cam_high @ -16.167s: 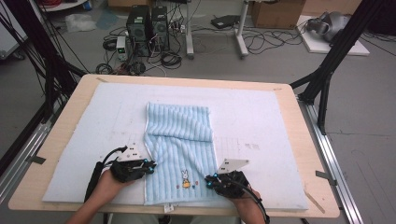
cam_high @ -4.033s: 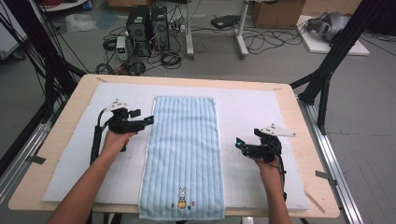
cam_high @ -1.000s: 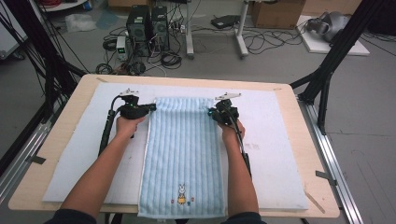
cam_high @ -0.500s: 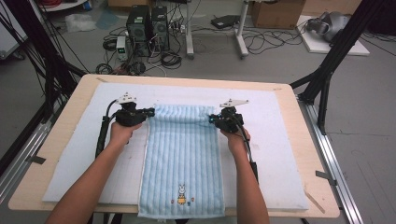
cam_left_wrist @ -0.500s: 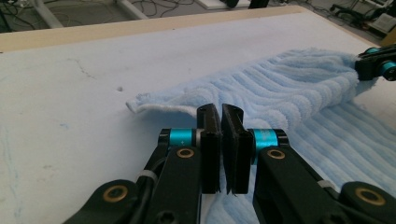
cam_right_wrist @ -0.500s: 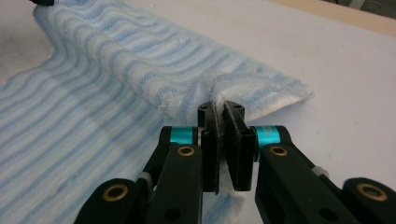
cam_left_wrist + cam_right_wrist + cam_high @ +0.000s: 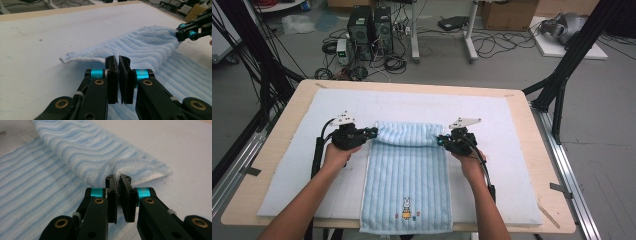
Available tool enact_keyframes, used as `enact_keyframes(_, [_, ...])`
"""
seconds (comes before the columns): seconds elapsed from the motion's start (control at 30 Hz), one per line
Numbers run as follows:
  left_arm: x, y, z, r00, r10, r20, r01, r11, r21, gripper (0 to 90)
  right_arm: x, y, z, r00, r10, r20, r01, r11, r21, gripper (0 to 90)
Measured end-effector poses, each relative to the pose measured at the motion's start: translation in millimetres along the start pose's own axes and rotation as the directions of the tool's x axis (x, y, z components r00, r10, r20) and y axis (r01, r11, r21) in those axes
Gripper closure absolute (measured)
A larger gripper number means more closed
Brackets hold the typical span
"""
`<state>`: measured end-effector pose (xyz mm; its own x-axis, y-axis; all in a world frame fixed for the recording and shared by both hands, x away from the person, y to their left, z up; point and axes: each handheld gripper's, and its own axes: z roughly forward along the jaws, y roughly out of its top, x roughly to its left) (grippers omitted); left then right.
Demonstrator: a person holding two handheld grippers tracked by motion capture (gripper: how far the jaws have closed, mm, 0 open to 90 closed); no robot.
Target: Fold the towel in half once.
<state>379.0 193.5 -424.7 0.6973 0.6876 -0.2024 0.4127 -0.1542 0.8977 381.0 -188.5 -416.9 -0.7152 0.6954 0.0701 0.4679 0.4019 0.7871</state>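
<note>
A light blue striped towel with a small rabbit motif near its front edge lies lengthwise on the white mat. Its far end is lifted and curled over toward the person. My left gripper is shut on the towel's far left corner, and in the left gripper view the cloth runs out from between the closed jaws of that gripper. My right gripper is shut on the far right corner; in the right gripper view the towel bunches at this gripper's tips.
The mat covers a wooden table with open mat on both sides of the towel. Black frame posts stand at the table's corners. Computers and cables lie on the floor beyond the far edge.
Both grippers have drawn the towel's far end toward the person, so the fold has rolled further over the flat part. Both grips have stayed closed.
</note>
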Motion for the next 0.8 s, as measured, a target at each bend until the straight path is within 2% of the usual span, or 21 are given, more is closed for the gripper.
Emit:
enact_keyframes(0.13, [-4.5, -10.9, -5.5, 0.9999, 0.002, 0.017, -0.002, 1.0000, 0.005, 85.6, 6.9, -3.3, -5.9, 0.9998, -0.022, 0.002, 0.022, 1.000, -0.015, 84.8])
enact_keyframes(0.37, [-10.4, -20.3, -7.2, 0.9995, 0.027, 0.015, -0.028, 0.9979, 0.059, 85.5, 11.6, -25.7, -9.4, 0.9999, 0.004, -0.015, -0.004, 1.000, -0.005, 84.4])
enact_keyframes(0.47, [-12.1, -26.0, -6.1, 0.9994, 0.033, -0.002, -0.033, 0.9965, 0.077, 84.6, 14.8, -28.3, -10.3, 1.0000, -0.005, 0.003, 0.005, 1.000, 0.017, 78.4])
enact_keyframes(0.5, [-11.1, -26.3, -6.3, 0.9997, 0.024, -0.009, -0.023, 0.9969, 0.075, 80.8, 14.5, -29.2, -11.5, 1.0000, -0.001, 0.007, 0.001, 1.000, 0.004, 75.3])
enact_keyframes(0.57, [-6.8, -26.1, -7.0, 0.9987, -0.014, -0.049, 0.017, 0.9981, 0.059, 58.6, 12.6, -30.2, -14.1, 0.9996, 0.018, 0.022, -0.018, 1.000, -0.011, 65.6])
enact_keyframes(0.6, [-5.1, -26.0, -7.5, 0.9979, -0.022, -0.061, 0.025, 0.9983, 0.053, 52.2, 10.6, -30.4, -16.5, 0.9986, 0.039, 0.035, -0.038, 0.999, -0.029, 60.3])
enact_keyframes(0.67, [0.1, -24.7, -7.4, 0.9944, -0.046, -0.095, 0.049, 0.9983, 0.032, 44.2, 6.8, -30.3, -20.2, 0.9958, 0.071, 0.057, -0.068, 0.996, -0.057, 52.5])
enact_keyframes(0.7, [2.8, -23.6, -7.0, 0.9923, -0.064, -0.105, 0.067, 0.9975, 0.020, 42.0, 4.5, -30.4, -22.1, 0.9938, 0.090, 0.065, -0.085, 0.993, -0.077, 51.7])
enact_keyframes(0.8, [10.8, -17.6, -2.6, 0.9896, -0.090, -0.113, 0.095, 0.9949, 0.036, 39.1, -1.6, -29.1, -23.2, 0.9884, 0.122, 0.091, -0.114, 0.990, -0.089, 47.4])
